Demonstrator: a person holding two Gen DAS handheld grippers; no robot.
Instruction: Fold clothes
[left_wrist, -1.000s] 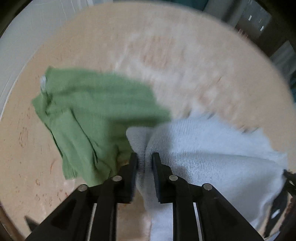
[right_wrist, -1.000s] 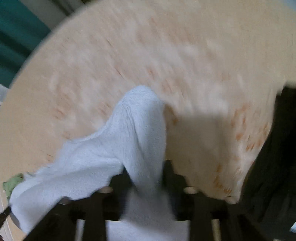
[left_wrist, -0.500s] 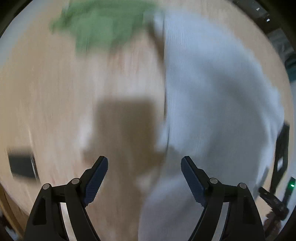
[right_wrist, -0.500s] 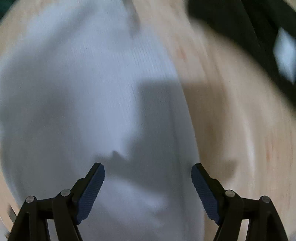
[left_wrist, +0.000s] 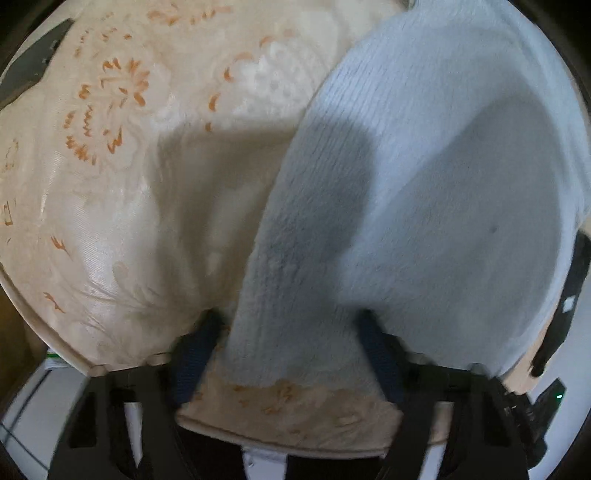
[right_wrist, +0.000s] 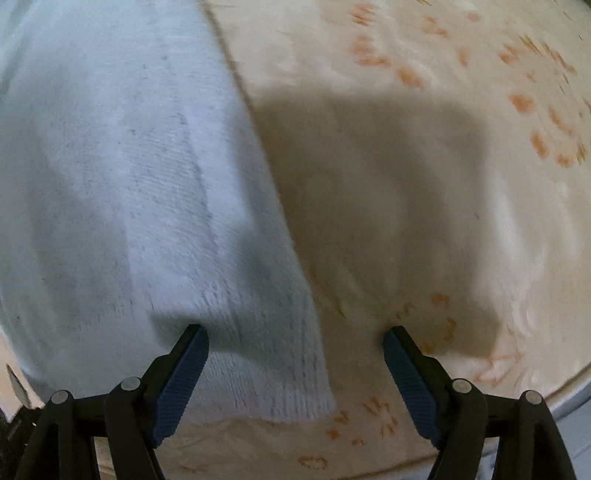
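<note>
- Right now the left gripper (left_wrist: 288, 343) sits low in its frame with its jaws spread wide, gripping nothing; the near edge of the pale blue towel (left_wrist: 424, 192) lies between the two blue pads.
- Over in that same view, the towel spreads flat across the right half of the frame, running from bottom centre to the upper right.
- Cream tablecloth (left_wrist: 122, 166) with orange flower marks fills the left side, and a strip of it shows below the towel's hem.
- Switching to the right wrist view: the right gripper (right_wrist: 295, 363) is also wide open and empty.
- Its left pad (right_wrist: 184, 373) hovers over the towel (right_wrist: 129, 184), its right pad over bare tablecloth (right_wrist: 424, 184).
- The towel takes the left half of that frame, its lower corner ending just between the fingers, near the bottom centre.
- Dark shadows of the grippers fall across both cloth and towel.
</note>
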